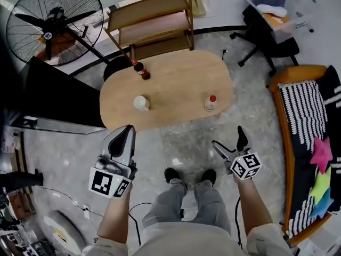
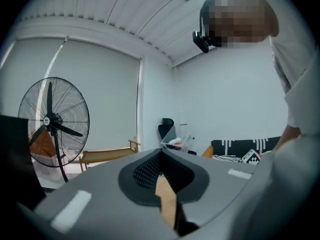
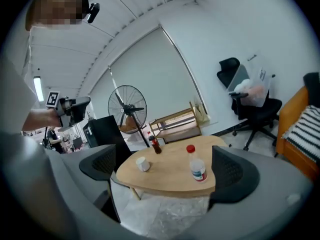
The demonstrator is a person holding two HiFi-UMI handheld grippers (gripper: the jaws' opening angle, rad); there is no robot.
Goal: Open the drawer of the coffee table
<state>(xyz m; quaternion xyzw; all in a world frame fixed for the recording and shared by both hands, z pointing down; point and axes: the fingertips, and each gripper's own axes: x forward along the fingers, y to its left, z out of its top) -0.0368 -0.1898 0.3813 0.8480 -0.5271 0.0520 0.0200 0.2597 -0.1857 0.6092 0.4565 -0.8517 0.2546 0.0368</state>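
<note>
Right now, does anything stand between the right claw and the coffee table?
Nothing visible does. Only bare floor lies between the open right claw and the near edge of the coffee table.

Pale wood tabletop (image 1: pixel 176 84), smooth, matt. Grey marbled stone floor (image 1: pixel 176 148), slight gloss. Matt grey plastic on left tool (image 1: pixel 127 128) and right tool (image 1: pixel 229 137); black dotted-texture pads (image 3: pixel 230 171). Clear plastic bottle (image 1: pixel 211 103). Black metal wire fan (image 1: pixel 53 23). Sofa (image 1: pixel 309 111): striped cloth, orange frame.
</note>
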